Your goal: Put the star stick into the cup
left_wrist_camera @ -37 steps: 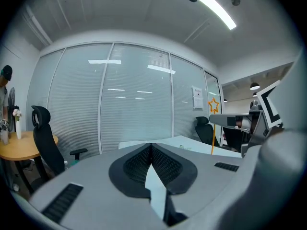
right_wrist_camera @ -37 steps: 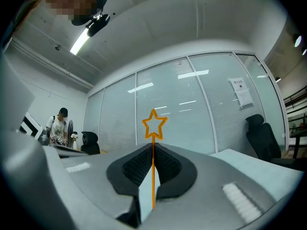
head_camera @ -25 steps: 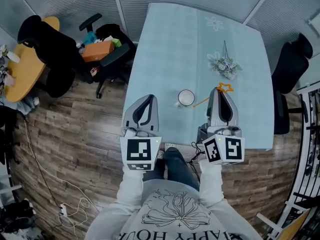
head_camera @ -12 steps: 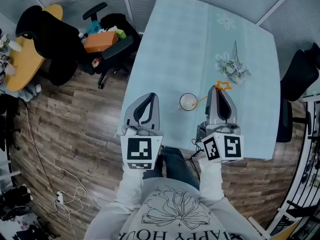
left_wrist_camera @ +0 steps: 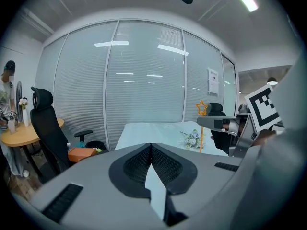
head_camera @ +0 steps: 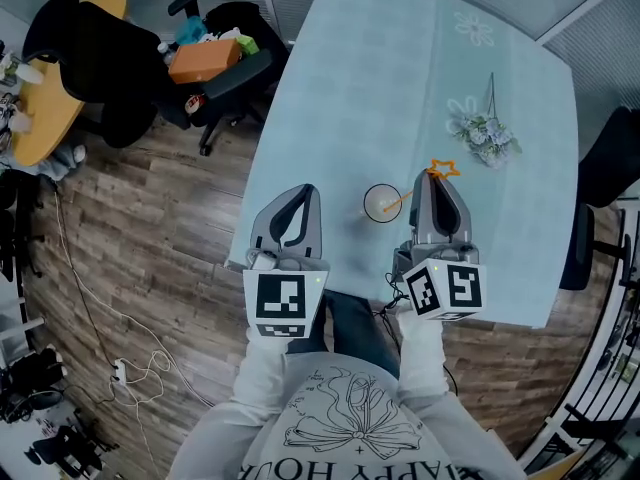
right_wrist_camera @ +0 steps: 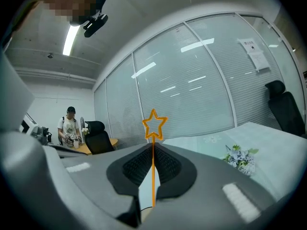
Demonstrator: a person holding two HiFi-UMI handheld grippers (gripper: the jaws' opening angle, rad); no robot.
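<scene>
Near flowers (head_camera: 487, 133), right fingers (right_wrist_camera: 136, 169) pinching star stick (right_wrist_camera: 153, 152), tip perhaps in cup (head_camera: 381, 204), left fingers (left_wrist_camera: 134, 164) closed.

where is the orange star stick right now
In the head view the orange star stick is clamped in the right tool, slanting down-left so its lower end sits over the mouth of the round white cup.

A flower bunch (head_camera: 487, 134) lies upper right on the pale blue table (head_camera: 350, 78). Upper left, an orange box (head_camera: 205, 60) sits on a black office chair (head_camera: 232, 76).
</scene>
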